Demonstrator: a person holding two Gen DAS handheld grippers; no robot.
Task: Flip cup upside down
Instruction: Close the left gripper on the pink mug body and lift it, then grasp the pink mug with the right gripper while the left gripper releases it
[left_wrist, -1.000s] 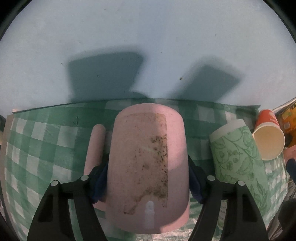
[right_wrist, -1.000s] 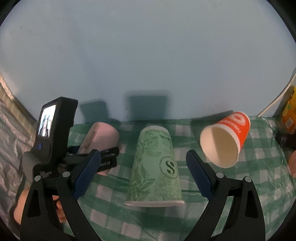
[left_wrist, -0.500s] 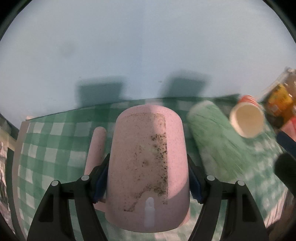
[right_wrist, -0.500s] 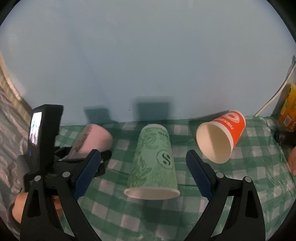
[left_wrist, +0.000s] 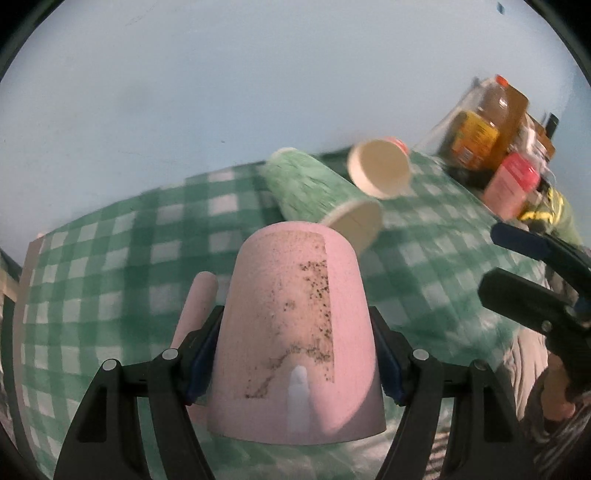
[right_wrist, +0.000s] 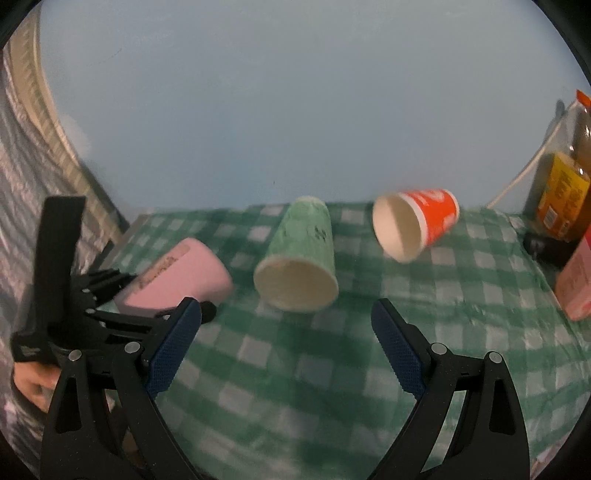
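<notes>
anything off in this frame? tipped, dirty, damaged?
The green cup and orange cup lie tipped on the checked cloth. The pink mug, clamped in the left gripper, carries a speckled, grimy rectangular patch.

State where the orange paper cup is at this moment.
In the right wrist view the orange paper cup lies on its side at the far right of the checked cloth, beside the green paper cup.

Both grippers matte black plastic, triangular cutouts in finger arms. Left gripper (left_wrist: 295, 365): blue textured pads (left_wrist: 201, 354), silver screws. Right gripper (right_wrist: 286, 345): same pads (right_wrist: 173, 350), screws. Bare hand (right_wrist: 31, 384) behind.
</notes>
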